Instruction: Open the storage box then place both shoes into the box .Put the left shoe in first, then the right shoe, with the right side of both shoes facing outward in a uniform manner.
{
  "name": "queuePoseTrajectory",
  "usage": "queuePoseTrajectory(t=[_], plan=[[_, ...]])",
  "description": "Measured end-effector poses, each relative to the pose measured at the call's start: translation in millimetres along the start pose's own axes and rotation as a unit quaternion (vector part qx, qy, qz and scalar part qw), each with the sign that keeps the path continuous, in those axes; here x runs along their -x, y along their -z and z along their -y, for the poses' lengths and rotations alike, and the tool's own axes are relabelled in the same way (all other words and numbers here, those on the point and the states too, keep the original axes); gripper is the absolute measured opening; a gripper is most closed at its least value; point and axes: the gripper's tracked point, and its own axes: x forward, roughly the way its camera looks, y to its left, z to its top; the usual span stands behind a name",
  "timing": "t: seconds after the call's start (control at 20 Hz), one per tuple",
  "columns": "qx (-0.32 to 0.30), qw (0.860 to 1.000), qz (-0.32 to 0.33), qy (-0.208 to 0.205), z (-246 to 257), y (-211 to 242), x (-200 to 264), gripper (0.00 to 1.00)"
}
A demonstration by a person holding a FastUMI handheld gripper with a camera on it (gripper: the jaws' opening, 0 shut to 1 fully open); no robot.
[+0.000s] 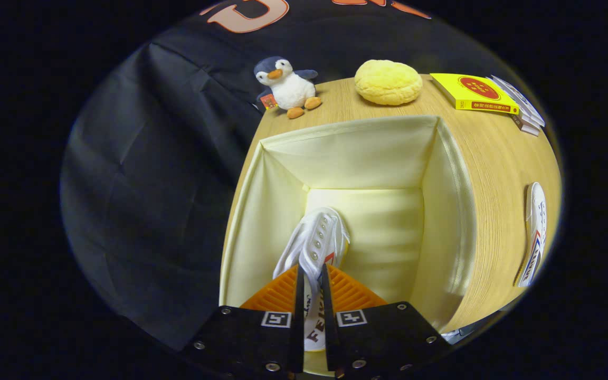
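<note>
Wooden table [499,174], light grain, set against the booth's dark cloth wall.

Storage box [444,174], cream fabric, open at the top and standing on the table. It takes up most of the table's near part. Inner walls are smooth, the floor pale.

Gripper [312,274]: black body with orange ribbed fingers [277,293], pointing down into the box. Both fingers are pinched close on a white shoe [317,240], one on each side of its upper (the narrow gap between them is taken up by the shoe's fabric). The shoe hangs inside the box, toward its left wall, running forward from the fingertips down toward the box floor. Its eyelet row and a touch of red trim are visible. I cannot tell whether its far end touches the floor.

Second white shoe [535,232], with red and blue side marks, lies on the table outside the box, well to the right of it.

Beyond the box, on the table's far part:
- yellow bun-shaped cushion [388,82], round and puffy
- yellow book [473,92] lying flat on a small stack, far right
- plush penguin [285,84], grey and white with orange beak and feet, at the far left corner by the cloth
</note>
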Motion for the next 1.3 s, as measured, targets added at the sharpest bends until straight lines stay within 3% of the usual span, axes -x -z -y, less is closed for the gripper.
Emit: queuePoseTrajectory(t=[0.15,0.2,0.3,0.6,0.8,1.0,1.3], plan=[[0.009,0.999,0.023,-0.042,2,-14,37,0.37],[0.017,0.998,0.037,-0.048,6,-23,52,0.48],[0.033,0.996,0.070,-0.053,22,-37,79,0.61],[0.062,0.986,0.148,0.034,145,-51,138,0.84],[0.044,0.980,0.142,0.135,251,-25,160,0.89],[0.031,0.971,0.117,0.204,335,8,177,0.89],[0.079,0.959,0.090,0.256,406,37,174,0.88]])
